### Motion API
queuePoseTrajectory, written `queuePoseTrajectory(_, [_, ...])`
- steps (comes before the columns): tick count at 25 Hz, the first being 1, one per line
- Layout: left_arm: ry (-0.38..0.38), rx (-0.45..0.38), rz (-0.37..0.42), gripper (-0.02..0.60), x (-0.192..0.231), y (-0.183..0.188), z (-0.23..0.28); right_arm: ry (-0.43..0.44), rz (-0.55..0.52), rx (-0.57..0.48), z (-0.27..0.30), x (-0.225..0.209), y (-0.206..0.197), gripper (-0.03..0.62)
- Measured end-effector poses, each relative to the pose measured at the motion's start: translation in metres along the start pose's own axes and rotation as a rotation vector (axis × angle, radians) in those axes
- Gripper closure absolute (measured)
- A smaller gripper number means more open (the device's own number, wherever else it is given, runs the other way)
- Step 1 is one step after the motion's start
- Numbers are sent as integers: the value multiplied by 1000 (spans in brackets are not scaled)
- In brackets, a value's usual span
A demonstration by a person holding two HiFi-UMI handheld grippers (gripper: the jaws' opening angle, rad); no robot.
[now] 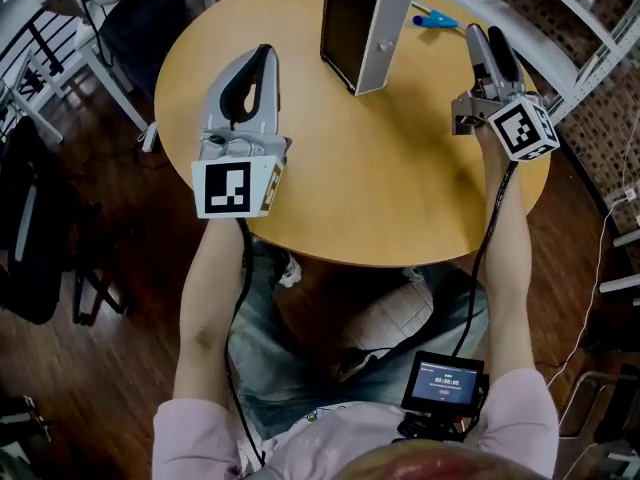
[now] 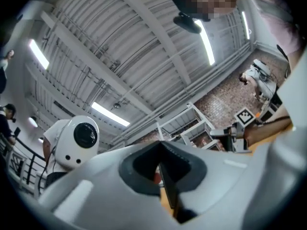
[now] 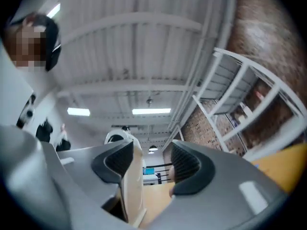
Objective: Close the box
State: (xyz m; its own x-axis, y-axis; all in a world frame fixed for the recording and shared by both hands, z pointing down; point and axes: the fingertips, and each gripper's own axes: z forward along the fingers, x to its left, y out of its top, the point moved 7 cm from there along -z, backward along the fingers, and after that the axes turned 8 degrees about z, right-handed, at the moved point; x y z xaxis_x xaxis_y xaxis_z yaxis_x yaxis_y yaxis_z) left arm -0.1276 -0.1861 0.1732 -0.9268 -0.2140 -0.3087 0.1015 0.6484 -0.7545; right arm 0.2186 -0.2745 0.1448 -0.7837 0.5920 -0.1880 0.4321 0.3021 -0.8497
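Observation:
The box (image 1: pixel 385 23) stands upright at the far side of the round wooden table (image 1: pixel 400 188); it is white outside, and its dark open face turns to the left. My left gripper (image 1: pixel 262 56) lies low over the table, left of the box and apart from it. Its jaws meet in the left gripper view (image 2: pixel 160 152), with nothing between them. My right gripper (image 1: pixel 485 36) is right of the box, jaws apart (image 3: pixel 151 162). A pale panel edge (image 3: pixel 132 186) shows in the gap beside its left jaw; the pads do not press on it.
A blue object (image 1: pixel 435 20) lies on the table behind the box. White shelving (image 1: pixel 560 28) stands close on the right, a chair (image 1: pixel 120 13) at the far left. A small screen (image 1: pixel 445 383) rests on the person's lap. A white round-headed machine (image 2: pixel 76 143) stands beyond the table.

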Motion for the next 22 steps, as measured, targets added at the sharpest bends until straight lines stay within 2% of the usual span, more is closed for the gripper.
queuePoseTrajectory(1, [-13, -1, -6, 575, 4, 1, 0, -14, 50, -8, -2, -7, -5, 398])
queuePoseTrajectory(2, [-28, 4, -12, 575, 7, 0, -1, -26, 35, 16, -4, -11, -13, 425])
queuePoseTrajectory(4, [-65, 30, -3, 575, 7, -6, 0, -33, -5, 80, -9, -11, -32, 425])
queuePoseTrajectory(6, [-115, 60, 13, 575, 1, -14, 12, -39, 36, 91, -13, -10, -45, 425])
queuePoseTrajectory(8, [-123, 57, -23, 576, 3, -19, 35, -45, 51, 90, -12, -11, -50, 425])
queuePoseTrajectory(10, [-41, 29, -108, 575, 16, -25, 67, -42, 47, 101, -11, -18, -47, 427])
queuePoseTrajectory(12, [100, 27, -227, 576, 28, -36, 98, -49, 53, 104, -12, -32, -37, 460])
queuePoseTrajectory(14, [212, 58, -355, 575, 32, -60, 107, -72, 61, 98, -17, -43, -32, 464])
queuePoseTrajectory(16, [265, 142, -441, 577, 36, -91, 93, -85, 63, 92, -21, -44, -30, 464])
queuePoseTrajectory(17, [270, 195, -454, 577, 40, -102, 85, -87, 55, 90, -22, -41, -29, 464])
queuePoseTrajectory(19, [275, 257, -426, 577, 49, -110, 76, -96, 19, 89, -23, -37, -27, 464])
queuePoseTrajectory(22, [268, 233, -419, 577, 47, -108, 68, -114, -21, 101, -35, -38, -41, 463])
